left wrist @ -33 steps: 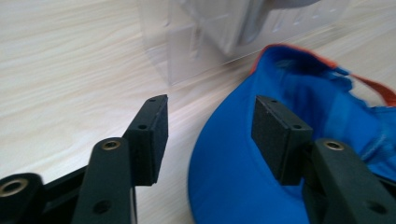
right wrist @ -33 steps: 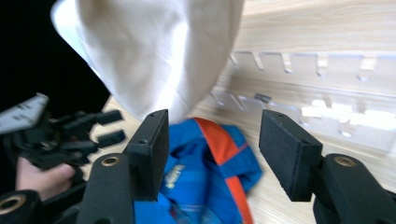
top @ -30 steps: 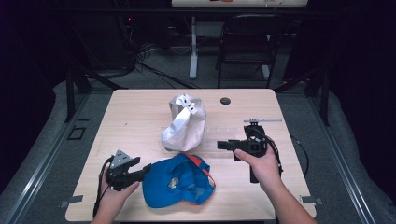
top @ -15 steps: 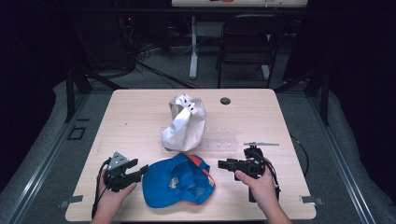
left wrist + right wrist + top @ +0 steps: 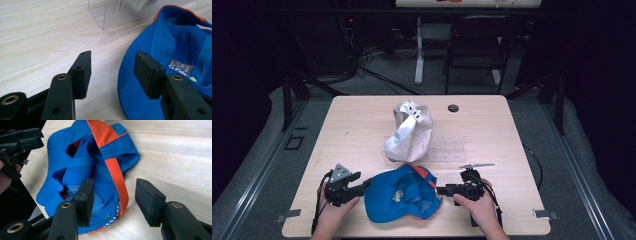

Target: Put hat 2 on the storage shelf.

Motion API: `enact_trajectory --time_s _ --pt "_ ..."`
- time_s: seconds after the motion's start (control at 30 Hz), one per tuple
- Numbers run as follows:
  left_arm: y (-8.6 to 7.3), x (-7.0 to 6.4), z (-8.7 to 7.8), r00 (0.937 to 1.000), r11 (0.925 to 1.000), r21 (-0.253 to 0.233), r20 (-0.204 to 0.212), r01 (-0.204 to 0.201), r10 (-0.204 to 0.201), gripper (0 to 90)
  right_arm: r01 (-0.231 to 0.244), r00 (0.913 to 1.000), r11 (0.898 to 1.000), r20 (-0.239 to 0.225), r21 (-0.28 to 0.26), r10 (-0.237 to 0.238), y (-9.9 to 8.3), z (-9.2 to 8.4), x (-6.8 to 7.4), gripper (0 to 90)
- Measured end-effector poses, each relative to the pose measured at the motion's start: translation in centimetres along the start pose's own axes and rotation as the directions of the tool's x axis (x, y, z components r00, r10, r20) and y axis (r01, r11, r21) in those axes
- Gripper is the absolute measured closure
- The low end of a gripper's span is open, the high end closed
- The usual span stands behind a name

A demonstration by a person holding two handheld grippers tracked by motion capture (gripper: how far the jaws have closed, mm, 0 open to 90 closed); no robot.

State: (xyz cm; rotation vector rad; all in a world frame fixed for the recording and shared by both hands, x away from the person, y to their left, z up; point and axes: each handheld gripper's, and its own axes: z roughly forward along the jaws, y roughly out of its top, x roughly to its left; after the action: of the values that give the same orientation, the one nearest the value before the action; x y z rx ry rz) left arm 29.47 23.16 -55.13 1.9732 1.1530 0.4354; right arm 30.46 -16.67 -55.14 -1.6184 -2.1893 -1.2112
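Two grippers on a wooden table (image 5: 362,130), both closing in on the blue cap (image 5: 404,192) that lies upside down at the near edge, between them.

Behind the cap, mid-table: a crumpled silver bag (image 5: 409,132), w/ a clear acrylic stand (image 5: 449,150) just beside it. Small dark disc (image 5: 453,107) further back, well apart from the action.

Cap itself: inside facing up, orange trim (image 5: 113,167) running across the back, label visible in the crown (image 5: 181,67).

Left gripper (image 5: 362,186): jaws fairly wide, nothing gripped. In the left gripper view the edge of the brim (image 5: 125,82) sits btwn the pads, but neither pad presses on it. Jaws have just been closing a bit.

Right gripper (image 5: 443,190): also wide, holding nothing yet. The right gripper view shows the rear edge of the cap, orange strap incl., lying btwn the jaws w/o contact. These jaws have just been closing too.

Risks as I see them:
- Cap is soft; if I pinch just one fabric layer on the right, it'll prob bunch or slip out when lifted.
- Left pad rides low over the table; closing too low could scrape wood and push the brim away instead of catching it.
- Uneven timing btwn the two sides could drag the cap off the near edge, since it's close to it.
- Lifting toward the back could knock the bag or the stand.
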Motion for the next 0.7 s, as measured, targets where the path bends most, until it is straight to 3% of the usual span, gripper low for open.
enact_trajectory --time_s 0.6,0.7 --pt "-0.1 0.1 0.3 0.9999 1.0 -0.002 -0.005 0.009 -0.009 48.2 -0.032 0.9973 0.999 -0.066 0.023 0.034 0.6 2.7 -1.3 51.3" --pt "-0.1 0.2 0.2 1.0 0.9999 0.011 -0.001 0.007 -0.007 48.2 -0.031 0.9964 0.998 -0.078 0.048 0.035 0.5 3.1 -1.3 51.4"
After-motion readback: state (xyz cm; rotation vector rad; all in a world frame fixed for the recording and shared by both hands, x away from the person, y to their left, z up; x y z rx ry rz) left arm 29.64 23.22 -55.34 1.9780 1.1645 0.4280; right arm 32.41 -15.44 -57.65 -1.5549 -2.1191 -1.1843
